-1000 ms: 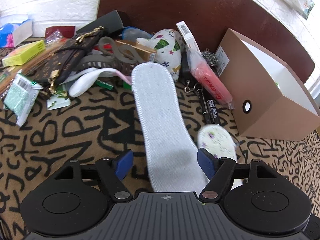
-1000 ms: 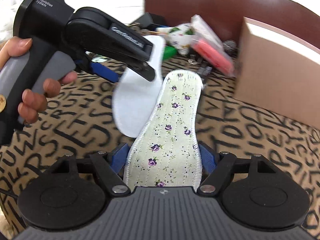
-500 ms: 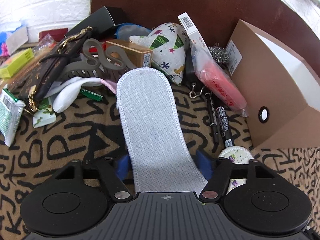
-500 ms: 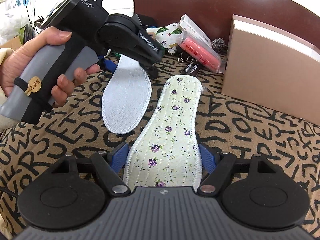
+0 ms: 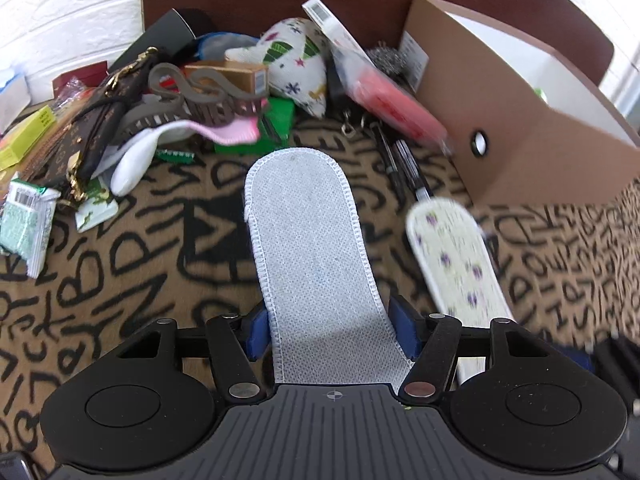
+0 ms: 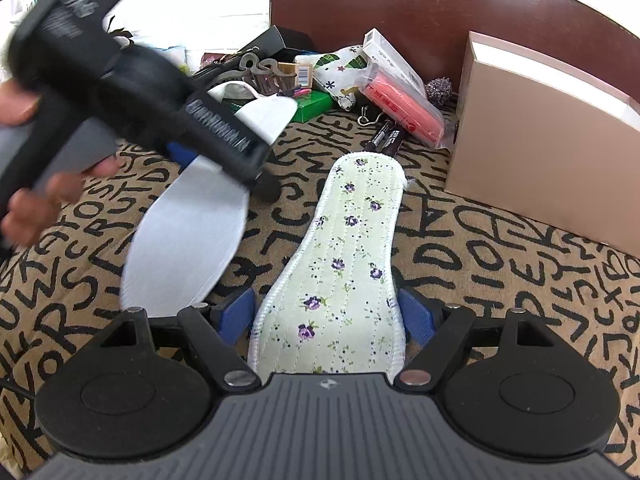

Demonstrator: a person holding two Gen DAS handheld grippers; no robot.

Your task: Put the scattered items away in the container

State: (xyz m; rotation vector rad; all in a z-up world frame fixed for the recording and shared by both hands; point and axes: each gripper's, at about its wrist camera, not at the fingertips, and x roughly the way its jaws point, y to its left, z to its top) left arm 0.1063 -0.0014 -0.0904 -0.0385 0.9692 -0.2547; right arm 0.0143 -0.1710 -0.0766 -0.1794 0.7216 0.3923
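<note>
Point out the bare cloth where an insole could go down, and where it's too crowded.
Free: the cloth between the floral insole and the box, and the stretch left of the white insole, below the pile. Crowded: the pile along the back, and the markers beside the box.

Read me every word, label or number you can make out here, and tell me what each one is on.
"GenRobot.AI": smeared but legible, on the left gripper, whose jaws are closing with the white insole between them.
"DAS": on its body, badly blurred; the smaller lines under it are unreadable.
Loose black letters, no sure words: tablecloth.
Markers, red packet, white box, barcodes: too small.
</note>
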